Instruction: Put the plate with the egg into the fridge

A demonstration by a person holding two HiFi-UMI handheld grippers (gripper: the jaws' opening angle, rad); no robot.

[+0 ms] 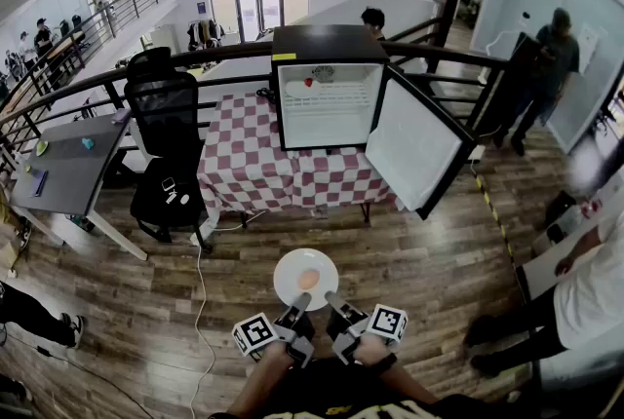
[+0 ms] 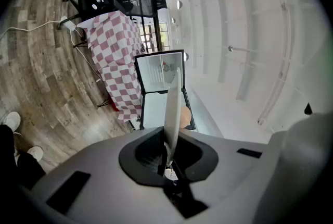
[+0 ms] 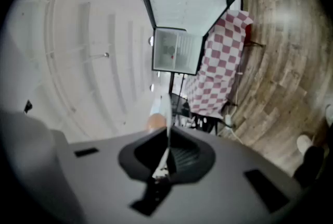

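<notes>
Fingers of your left gripper (image 1: 299, 302) and right gripper (image 1: 332, 300) are closed on the near rim of the plate (image 1: 285, 263), each pinching its edge between the jaws. You hold the plate above the wooden floor (image 1: 146, 310), with the egg (image 1: 308, 279) resting at its centre. It is well apart from the fridge (image 1: 327, 47), which stands on the checkered table (image 1: 244, 164) with its door (image 1: 414, 149) swung open.

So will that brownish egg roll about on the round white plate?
Likely, if tilted: the brownish egg lies loose on the round white plate. The plate looks stiff but is pinched only at its near rim by the left gripper and right gripper, so it may wobble.
</notes>
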